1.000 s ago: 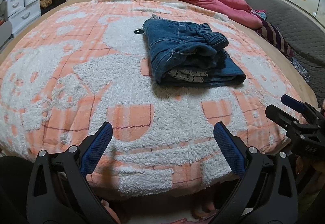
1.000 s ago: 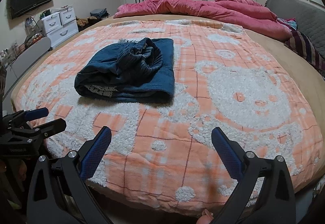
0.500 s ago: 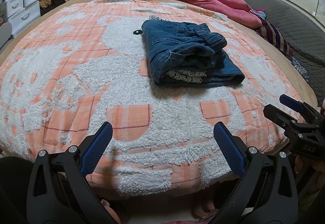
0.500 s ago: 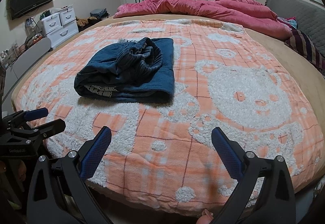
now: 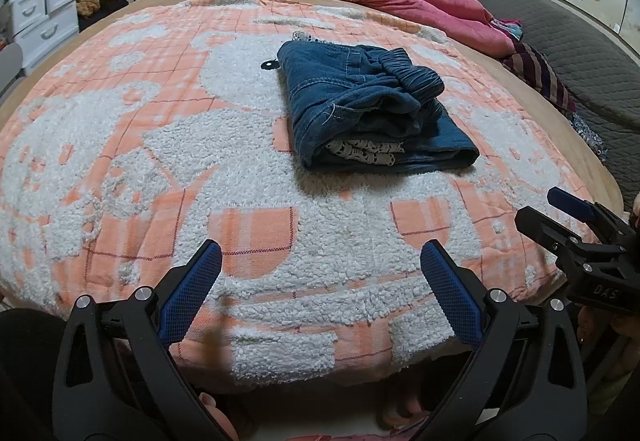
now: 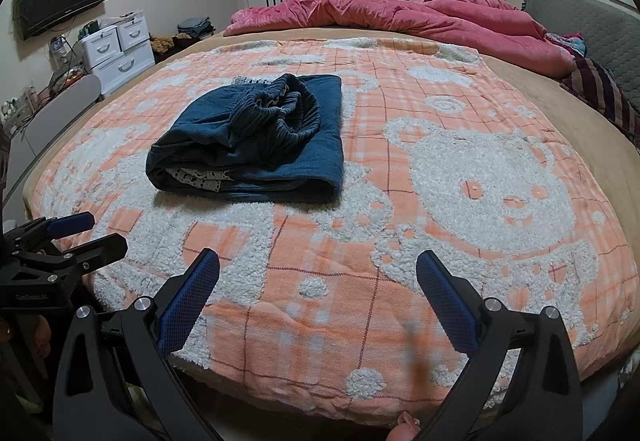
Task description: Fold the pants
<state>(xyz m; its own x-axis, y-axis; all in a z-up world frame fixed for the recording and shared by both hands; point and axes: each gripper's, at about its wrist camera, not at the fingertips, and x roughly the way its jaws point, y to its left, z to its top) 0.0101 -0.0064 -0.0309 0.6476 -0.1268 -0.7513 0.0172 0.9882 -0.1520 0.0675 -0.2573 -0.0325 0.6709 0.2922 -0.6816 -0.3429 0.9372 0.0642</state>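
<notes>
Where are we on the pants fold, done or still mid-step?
Looks essentially done. The pants lie as a compact folded bundle on the orange bear blanket, waistband bunched on top and lace trim showing at the near edge. Nothing is in hand: the left tool and right tool are both open, empty and near the bed's front edge, apart from the bundle. What is left, at most, is tidying the bunched waistband.

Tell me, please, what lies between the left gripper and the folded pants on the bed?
Nothing but bare blanket lies between the open left gripper and the folded pants. The left wrist view shows this stretch best.
</notes>
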